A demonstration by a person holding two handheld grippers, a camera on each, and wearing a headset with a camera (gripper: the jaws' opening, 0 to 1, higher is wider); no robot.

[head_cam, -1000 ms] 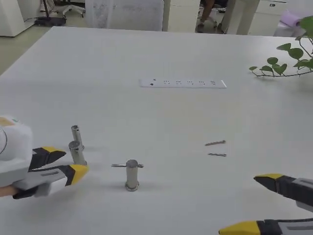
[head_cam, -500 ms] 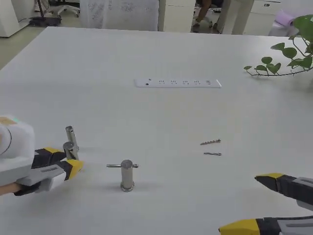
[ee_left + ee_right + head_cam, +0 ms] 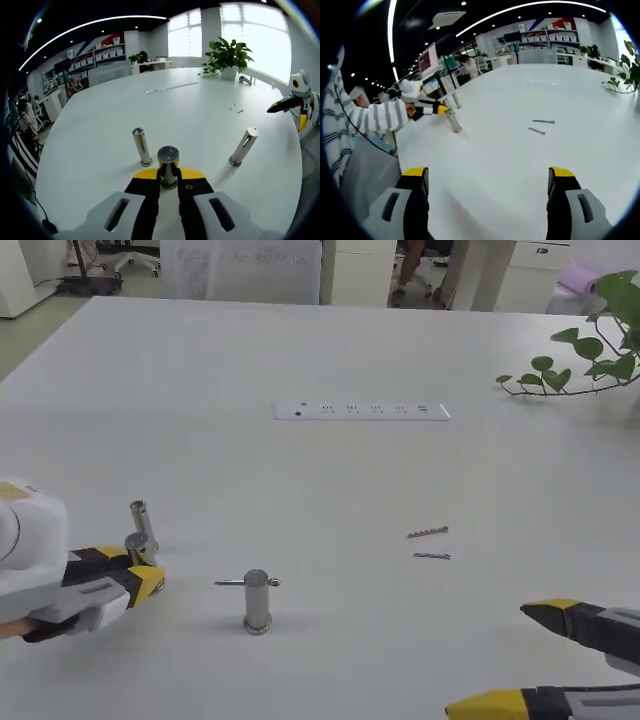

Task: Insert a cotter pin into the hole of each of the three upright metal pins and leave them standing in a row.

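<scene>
While steadying it upright, clenches the left gripper (image 3: 170,176) on a bare metal pin (image 3: 168,156) left of the fitted pin (image 3: 257,602); holds the right gripper (image 3: 487,173) spread, free for loose cotter pins (image 3: 427,533) right of it.

Rightmost pin (image 3: 257,602), short bright steel, stands upright on the white tabletop (image 3: 350,470). The inserted cotter pin (image 3: 238,582) runs level through its head and pokes out to the left. The middle pin (image 3: 168,162), round-capped, is upright too, clamped low between the yellow-tipped fingers of the left gripper (image 3: 169,175). The far pin (image 3: 142,146) stands free just behind it. Well off to the right, one loose cotter pin (image 3: 427,532) and a second loose cotter pin (image 3: 432,556) lie flat, close together.
</scene>
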